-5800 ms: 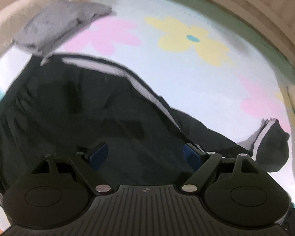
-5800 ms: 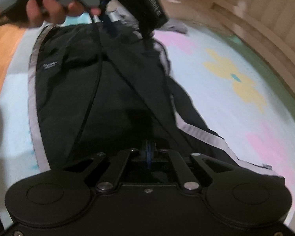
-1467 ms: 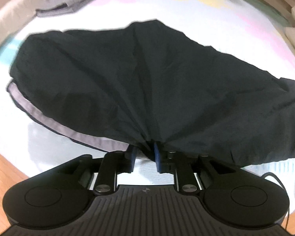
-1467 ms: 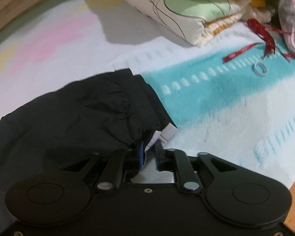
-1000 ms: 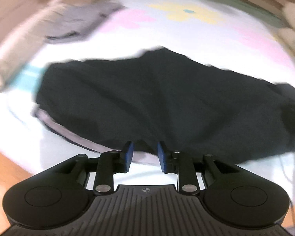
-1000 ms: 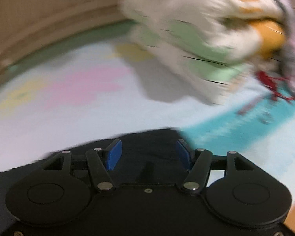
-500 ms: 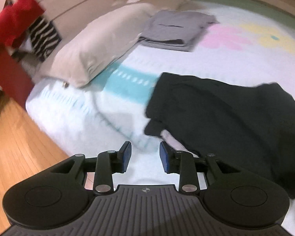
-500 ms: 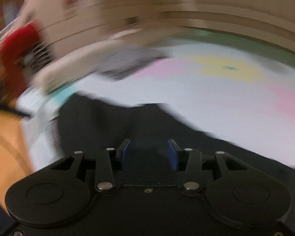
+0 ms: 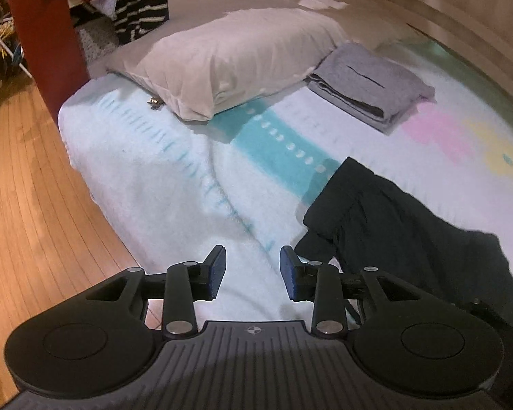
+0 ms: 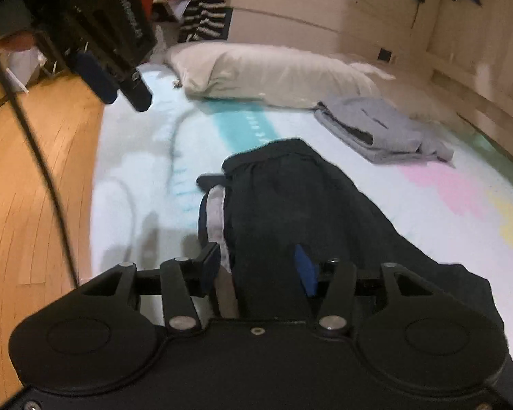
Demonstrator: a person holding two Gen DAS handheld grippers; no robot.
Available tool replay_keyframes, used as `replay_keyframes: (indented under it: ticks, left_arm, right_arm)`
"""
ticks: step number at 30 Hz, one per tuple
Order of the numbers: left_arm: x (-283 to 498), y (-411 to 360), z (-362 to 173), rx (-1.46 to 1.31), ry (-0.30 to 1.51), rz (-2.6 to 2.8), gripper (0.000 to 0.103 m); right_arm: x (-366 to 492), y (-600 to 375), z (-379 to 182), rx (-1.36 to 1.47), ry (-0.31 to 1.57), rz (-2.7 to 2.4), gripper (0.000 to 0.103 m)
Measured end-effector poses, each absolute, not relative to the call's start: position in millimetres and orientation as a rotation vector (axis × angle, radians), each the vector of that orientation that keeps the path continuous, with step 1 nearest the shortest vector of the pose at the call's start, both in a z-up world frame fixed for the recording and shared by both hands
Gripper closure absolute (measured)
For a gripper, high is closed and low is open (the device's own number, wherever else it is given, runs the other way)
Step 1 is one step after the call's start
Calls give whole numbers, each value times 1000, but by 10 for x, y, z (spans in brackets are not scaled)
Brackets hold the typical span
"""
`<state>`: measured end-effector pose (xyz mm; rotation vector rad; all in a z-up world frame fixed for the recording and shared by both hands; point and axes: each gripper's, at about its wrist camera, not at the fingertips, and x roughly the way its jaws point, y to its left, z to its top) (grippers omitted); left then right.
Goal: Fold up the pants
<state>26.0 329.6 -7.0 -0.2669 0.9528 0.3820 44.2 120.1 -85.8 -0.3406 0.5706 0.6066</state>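
Note:
The black pants lie folded lengthwise on the bed, with a grey side stripe showing at the near edge. In the right wrist view the pants stretch away from the gripper. My left gripper is open and empty, hovering over the blanket just left of the pants' end. My right gripper is open above the pants, holding nothing. The left gripper also shows in the right wrist view, raised at the upper left.
A beige pillow and a folded grey garment lie at the head of the bed. The flowered blanket covers the bed. Wooden floor lies left of the bed edge. A red headboard post stands at the far left.
Both grippers have let go of the pants and opened. Both have swung to look toward the pillow end of the bed. The pants now lie flat, folded over.

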Motion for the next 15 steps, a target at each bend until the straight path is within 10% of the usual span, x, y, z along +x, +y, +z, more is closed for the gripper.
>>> replay_keyframes:
  ticks: [6, 8, 9, 15]
  left_arm:
    - [302, 3252, -82, -247, 952, 364, 69]
    - [306, 3229, -79, -248, 954, 351, 68]
    - [302, 3218, -73, -247, 953, 348, 68]
    - [321, 3181, -96, -225, 959, 352, 67]
  right_arm:
    - [623, 1377, -930, -383, 612, 606, 47]
    - [634, 1461, -1023, -451, 617, 608, 65]
    - [645, 1484, -1021, -449, 619, 612, 94]
    - [423, 1442, -847, -388, 598, 691, 94]
